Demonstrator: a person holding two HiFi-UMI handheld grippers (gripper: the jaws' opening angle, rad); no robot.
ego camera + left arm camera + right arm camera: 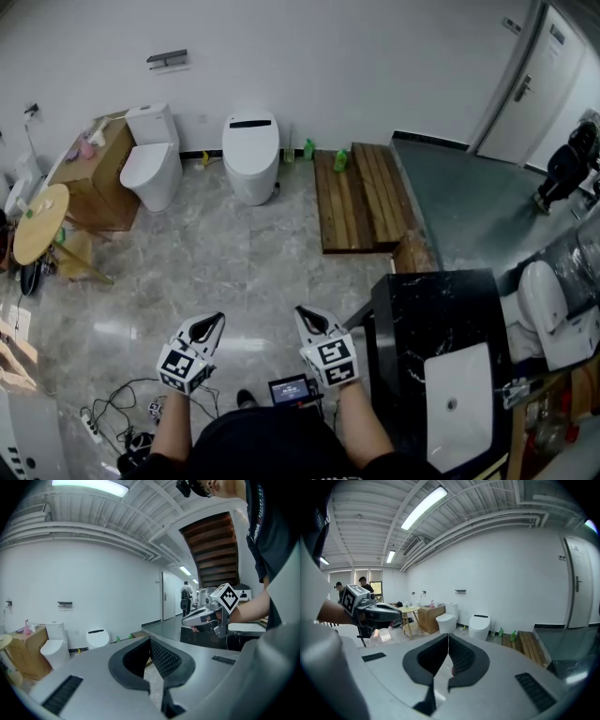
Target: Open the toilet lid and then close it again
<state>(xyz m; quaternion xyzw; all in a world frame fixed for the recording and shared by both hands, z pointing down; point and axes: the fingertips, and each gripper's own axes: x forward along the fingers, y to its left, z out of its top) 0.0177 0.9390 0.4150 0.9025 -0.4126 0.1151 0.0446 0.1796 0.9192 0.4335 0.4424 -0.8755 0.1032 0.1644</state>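
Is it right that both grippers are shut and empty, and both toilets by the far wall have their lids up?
Not quite. The left gripper and right gripper are shut and empty, but the head view shows the tank toilet's lid and the tankless toilet's lid down, not up.

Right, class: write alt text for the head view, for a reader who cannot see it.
A person holds the left gripper and right gripper, both shut and empty, above a grey marble floor, far from two lid-down white ceramic toilets at a white wall: a toilet with a cistern and a tankless toilet.
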